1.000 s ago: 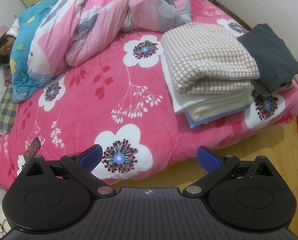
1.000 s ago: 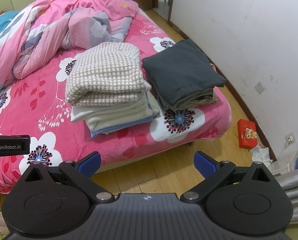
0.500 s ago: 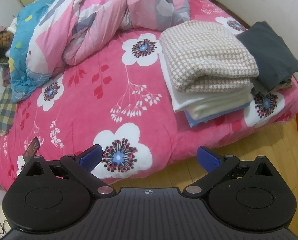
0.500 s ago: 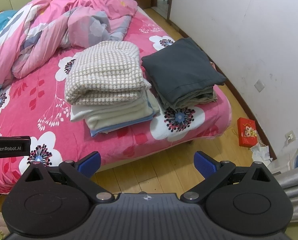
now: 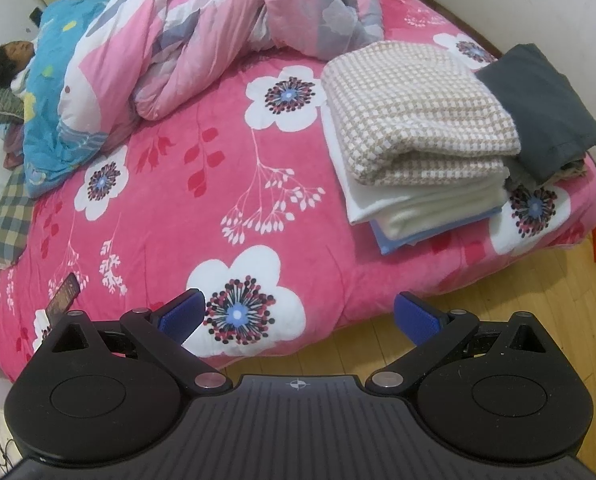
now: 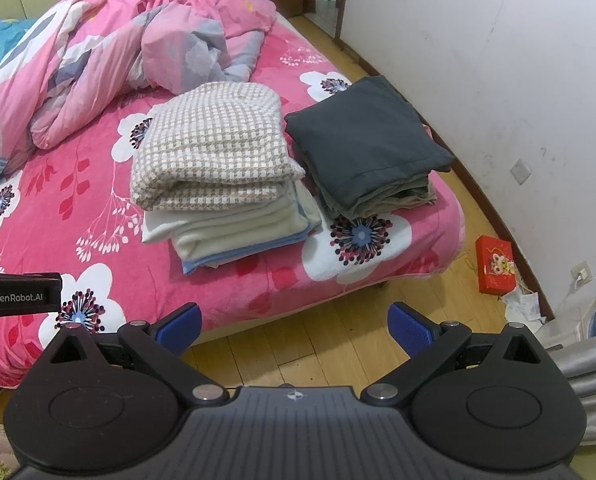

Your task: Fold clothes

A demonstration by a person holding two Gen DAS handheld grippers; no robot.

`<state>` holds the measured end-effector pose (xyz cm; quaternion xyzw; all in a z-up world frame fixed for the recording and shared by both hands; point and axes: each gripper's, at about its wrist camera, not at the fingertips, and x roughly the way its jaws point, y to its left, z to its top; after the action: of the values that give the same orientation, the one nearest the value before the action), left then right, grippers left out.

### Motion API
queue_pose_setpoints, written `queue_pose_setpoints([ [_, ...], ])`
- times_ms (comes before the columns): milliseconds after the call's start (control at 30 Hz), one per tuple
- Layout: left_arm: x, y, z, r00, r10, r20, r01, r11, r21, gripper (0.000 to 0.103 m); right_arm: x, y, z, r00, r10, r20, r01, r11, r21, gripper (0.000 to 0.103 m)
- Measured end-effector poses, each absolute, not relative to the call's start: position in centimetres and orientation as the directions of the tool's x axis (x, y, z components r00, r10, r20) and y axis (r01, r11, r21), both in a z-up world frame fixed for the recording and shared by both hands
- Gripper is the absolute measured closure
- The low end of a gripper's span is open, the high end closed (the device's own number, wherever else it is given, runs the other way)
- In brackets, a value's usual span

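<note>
Two folded stacks lie on the pink flowered bed (image 5: pixel 234 184) (image 6: pixel 50 216). One has a beige checked cloth (image 5: pixel 414 112) (image 6: pixel 214 148) on top of white and blue pieces (image 5: pixel 426 208) (image 6: pixel 242 232). Beside it on the right sits a dark grey stack (image 5: pixel 546 100) (image 6: pixel 366 140). My left gripper (image 5: pixel 298 316) hangs open above the bed's near edge, nothing between its blue pads. My right gripper (image 6: pixel 294 324) is open too, over the wooden floor in front of the stacks. The left gripper's side (image 6: pixel 18 294) shows in the right wrist view.
A rumpled pink quilt (image 5: pixel 202 44) (image 6: pixel 110 60) lies at the back of the bed. A person (image 5: pixel 10 60) lies under a blue cover (image 5: pixel 54 120) at the far left. A phone (image 5: pixel 62 298) rests near the bed's front left. A red box (image 6: pixel 496 264) and a white wall (image 6: pixel 498 60) are on the right.
Both grippers have drifted very slightly; the views shift a little. Nothing on the bed has moved, and both grippers stay open.
</note>
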<state>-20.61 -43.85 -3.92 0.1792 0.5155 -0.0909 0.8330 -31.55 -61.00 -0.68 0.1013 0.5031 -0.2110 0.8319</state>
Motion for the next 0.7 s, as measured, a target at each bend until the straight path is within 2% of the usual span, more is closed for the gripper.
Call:
queue_pose_setpoints([
  [700, -20.46, -43.93, -3.84, 0.454, 0.036, -0.89, 0.327, 0.923, 0.204, 0.001, -31.42, -60.86, -0.59, 0.405, -0.249, -0.88, 0.449, 0.892, -0.046, 0.001],
])
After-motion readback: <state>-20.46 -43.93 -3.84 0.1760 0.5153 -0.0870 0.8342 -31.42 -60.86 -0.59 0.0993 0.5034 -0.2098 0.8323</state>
